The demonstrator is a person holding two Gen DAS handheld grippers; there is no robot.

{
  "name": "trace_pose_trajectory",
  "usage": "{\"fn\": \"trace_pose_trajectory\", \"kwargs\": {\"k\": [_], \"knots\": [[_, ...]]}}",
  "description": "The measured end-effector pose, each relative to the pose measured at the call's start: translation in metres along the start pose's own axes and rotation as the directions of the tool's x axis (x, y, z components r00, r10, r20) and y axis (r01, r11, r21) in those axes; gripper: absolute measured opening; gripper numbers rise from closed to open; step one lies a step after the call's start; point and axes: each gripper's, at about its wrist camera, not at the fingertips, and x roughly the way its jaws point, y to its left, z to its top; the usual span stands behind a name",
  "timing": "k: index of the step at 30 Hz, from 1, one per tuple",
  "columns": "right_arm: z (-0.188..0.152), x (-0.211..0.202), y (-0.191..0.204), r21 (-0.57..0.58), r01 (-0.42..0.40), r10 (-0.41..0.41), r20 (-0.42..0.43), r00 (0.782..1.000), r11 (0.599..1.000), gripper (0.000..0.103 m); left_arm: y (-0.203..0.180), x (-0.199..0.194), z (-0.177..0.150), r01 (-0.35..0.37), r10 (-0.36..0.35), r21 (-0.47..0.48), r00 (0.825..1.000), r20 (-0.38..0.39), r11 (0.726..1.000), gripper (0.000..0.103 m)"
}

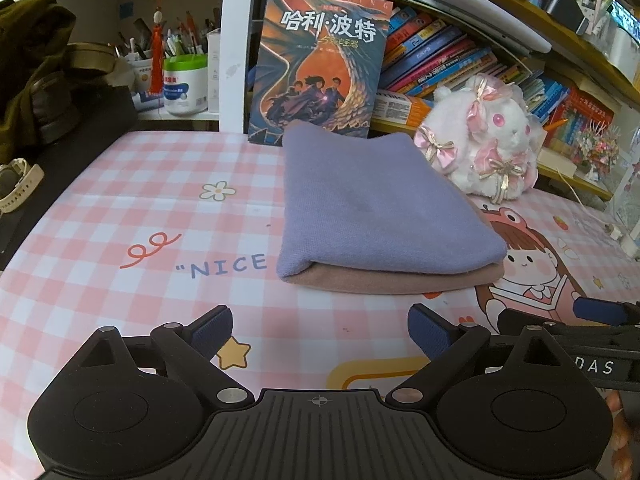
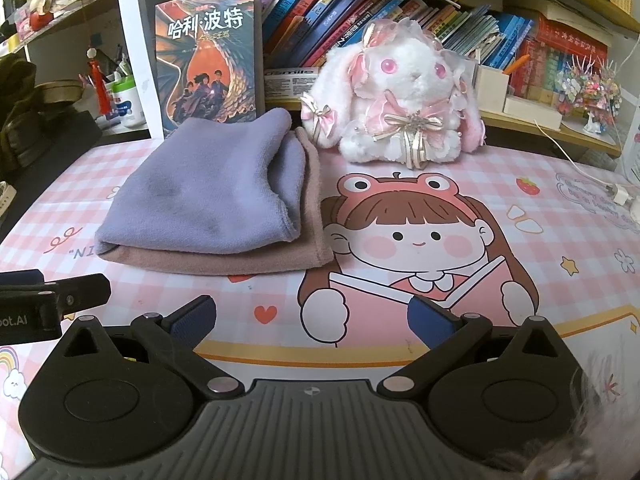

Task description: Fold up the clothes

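Note:
A folded lilac cloth (image 1: 372, 208) lies on top of a folded dusty-pink cloth (image 1: 384, 280), stacked on the pink checked desk mat (image 1: 140, 216). In the right wrist view the lilac cloth (image 2: 200, 196) sits left of centre with the pink cloth (image 2: 248, 260) showing under its near and right edges. My left gripper (image 1: 320, 332) is open, a short way in front of the stack, holding nothing. My right gripper (image 2: 312, 324) is open too, above the cartoon girl print, to the right of the stack. Each gripper shows at the edge of the other's view.
A white plush rabbit (image 2: 400, 100) sits behind the stack to the right. An upright book (image 1: 320, 64) leans against the shelf just behind the cloths. Shelves of books (image 2: 400, 12) line the back. A white cable and plug (image 2: 616, 196) lie at far right. A watch (image 1: 16, 184) rests at left.

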Motion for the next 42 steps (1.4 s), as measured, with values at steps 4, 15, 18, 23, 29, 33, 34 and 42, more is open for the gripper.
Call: {"fn": "trace_pose_trajectory", "kwargs": {"k": [4,15,18,23,29,33,34,42], "knots": [[0.0003,0.0002,0.0000,0.000,-0.001,0.001,-0.001,1.000,1.000,0.103,-0.0005,-0.0003,-0.0002,0.002,-0.002,0.002,1.000,0.000,1.000,0.096],[-0.0001,0.0001,0.0004,0.001,0.000,0.000,0.000,1.000,1.000,0.103,-0.0003,0.0003,-0.0002,0.008,-0.008,0.003,1.000,-0.002,1.000,0.096],[-0.0002,0.0002,0.0001,0.002,0.000,0.000,0.001,1.000,1.000,0.103,-0.0005,0.0005,0.0000,0.007,-0.007,0.003,1.000,-0.002,1.000,0.096],[0.0000,0.0001,-0.0005,0.005,-0.001,0.001,0.000,1.000,1.000,0.103,-0.0012,-0.0006,-0.0006,0.001,-0.001,0.004,1.000,-0.001,1.000,0.096],[-0.0001,0.0001,0.0000,0.001,-0.004,0.004,-0.001,1.000,1.000,0.103,-0.0006,-0.0011,-0.0011,-0.003,0.003,0.003,1.000,0.001,1.000,0.096],[-0.0004,0.0000,0.0008,-0.001,-0.005,0.005,-0.001,1.000,1.000,0.103,-0.0013,-0.0014,-0.0014,-0.001,0.001,0.005,1.000,0.002,1.000,0.096],[-0.0004,-0.0002,0.0008,-0.001,-0.005,0.005,-0.001,1.000,1.000,0.103,-0.0014,-0.0013,-0.0015,0.000,0.000,0.006,1.000,0.002,1.000,0.096],[-0.0006,-0.0003,0.0008,-0.002,-0.007,0.007,0.000,1.000,1.000,0.103,-0.0031,-0.0023,-0.0028,0.004,-0.004,0.012,1.000,0.004,1.000,0.096]]}}
